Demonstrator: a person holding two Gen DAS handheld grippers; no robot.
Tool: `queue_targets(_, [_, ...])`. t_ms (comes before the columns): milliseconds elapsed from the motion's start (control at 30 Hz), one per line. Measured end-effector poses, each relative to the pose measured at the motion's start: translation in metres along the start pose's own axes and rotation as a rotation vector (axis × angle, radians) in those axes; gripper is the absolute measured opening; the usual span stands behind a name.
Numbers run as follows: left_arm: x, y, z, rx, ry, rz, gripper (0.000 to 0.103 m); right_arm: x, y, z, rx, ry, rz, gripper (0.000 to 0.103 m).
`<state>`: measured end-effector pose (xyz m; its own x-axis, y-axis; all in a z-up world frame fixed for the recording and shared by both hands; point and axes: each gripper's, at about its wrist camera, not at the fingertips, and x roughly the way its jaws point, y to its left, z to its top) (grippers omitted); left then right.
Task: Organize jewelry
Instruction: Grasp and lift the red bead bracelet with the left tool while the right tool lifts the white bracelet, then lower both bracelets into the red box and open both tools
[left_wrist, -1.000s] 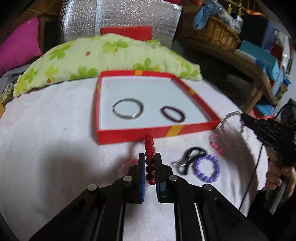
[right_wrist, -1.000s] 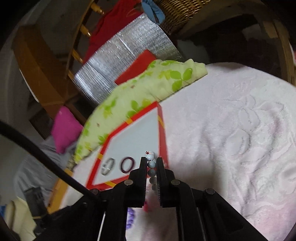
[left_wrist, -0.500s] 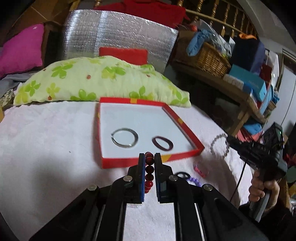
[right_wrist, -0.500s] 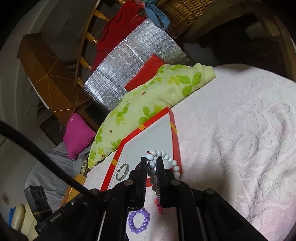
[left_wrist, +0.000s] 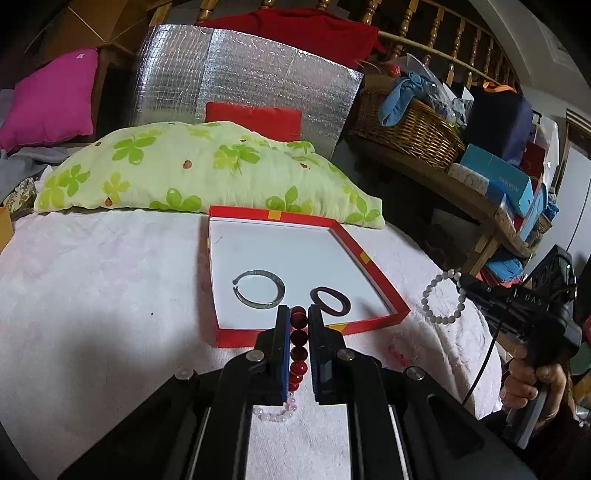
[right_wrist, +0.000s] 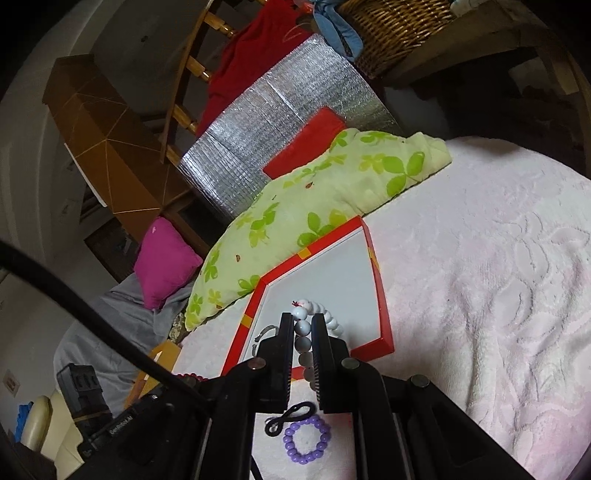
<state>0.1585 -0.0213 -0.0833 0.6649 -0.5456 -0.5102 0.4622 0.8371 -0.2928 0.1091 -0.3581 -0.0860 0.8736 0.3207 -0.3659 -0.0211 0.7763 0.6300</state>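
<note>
A red box (left_wrist: 369, 258) with a white floor lies on the pink blanket and holds a silver bangle (left_wrist: 259, 288) and a dark hair tie (left_wrist: 330, 301). My left gripper (left_wrist: 298, 317) is shut on a red bead bracelet (left_wrist: 297, 350), held above the blanket just before the box's near wall. My right gripper (right_wrist: 299, 325) is shut on a white bead bracelet (right_wrist: 303, 326), held above the box (right_wrist: 380, 295); it also shows in the left wrist view (left_wrist: 441, 295). A pale pink bead bracelet (left_wrist: 275, 413) lies below the left gripper.
A purple bead bracelet (right_wrist: 306, 441) and a black hair tie (right_wrist: 290, 415) lie on the blanket below the right gripper. A green-leaf pillow (left_wrist: 207, 173) lies behind the box. A wicker basket (left_wrist: 410, 129) and boxes stand on a shelf at the right.
Both grippers have risen with their bracelets. The left one lifted the red bracelet off the blanket; the right one carried the white bracelet over the box.
</note>
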Motion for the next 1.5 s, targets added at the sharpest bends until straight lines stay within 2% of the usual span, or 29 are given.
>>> queue_targets(200, [0.004,-0.004,-0.001,0.022,0.014,0.015,0.010,0.009,0.010,0.004,-0.029,0.006,-0.024,0.011])
queue_targets(300, [0.013,-0.006,0.007,0.017,0.035,0.000,0.010,0.033,0.016,0.011,-0.015,0.051,-0.027,0.011])
queue_targets(400, [0.028,-0.012,0.025,0.040,0.050,0.002,0.010,0.060,0.023,0.024,-0.011,0.057,-0.011,0.011])
queue_targets(567, [0.076,-0.015,0.066,0.063,0.068,0.031,0.010,0.119,0.024,0.043,0.001,0.096,-0.022,0.011])
queue_targets(667, [0.119,-0.010,0.083,0.068,0.107,0.092,0.010,0.156,0.018,0.047,0.039,0.150,-0.018,0.011])
queue_targets(800, [0.162,0.008,0.085,0.027,0.169,0.132,0.010,0.189,0.016,0.048,0.061,0.210,0.002,0.011])
queue_targets(933, [0.179,0.021,0.079,0.025,0.229,0.181,0.010,0.200,-0.001,0.051,0.104,0.219,-0.053,0.014])
queue_targets(1000, [0.180,0.024,0.077,0.009,0.243,0.200,0.017,0.199,-0.014,0.054,0.152,0.207,-0.072,0.014])
queue_targets(1033, [0.177,0.025,0.075,0.001,0.246,0.210,0.031,0.195,-0.020,0.055,0.172,0.191,-0.085,0.018])
queue_targets(1067, [0.172,0.024,0.073,0.001,0.237,0.215,0.045,0.189,-0.024,0.057,0.189,0.175,-0.094,0.028])
queue_targets(1100, [0.167,0.021,0.072,0.009,0.225,0.224,0.049,0.183,-0.027,0.058,0.198,0.159,-0.096,0.036])
queue_targets(1133, [0.160,0.017,0.069,0.029,0.209,0.240,0.054,0.175,-0.028,0.059,0.199,0.140,-0.093,0.039])
queue_targets(1200, [0.146,0.007,0.064,0.085,0.189,0.273,0.056,0.161,-0.027,0.060,0.189,0.118,-0.093,0.040])
queue_targets(1233, [0.138,0.002,0.060,0.116,0.177,0.295,0.060,0.153,-0.026,0.060,0.188,0.113,-0.090,0.041])
queue_targets(1267, [0.134,-0.001,0.058,0.132,0.171,0.309,0.066,0.146,-0.025,0.059,0.192,0.110,-0.086,0.043])
queue_targets(1367, [0.113,-0.010,0.045,0.179,0.152,0.357,0.068,0.123,-0.020,0.054,0.166,0.086,-0.109,0.055])
queue_targets(1500, [0.083,-0.006,0.026,0.152,0.145,0.398,0.069,0.103,-0.009,0.049,0.074,0.055,-0.176,0.055])
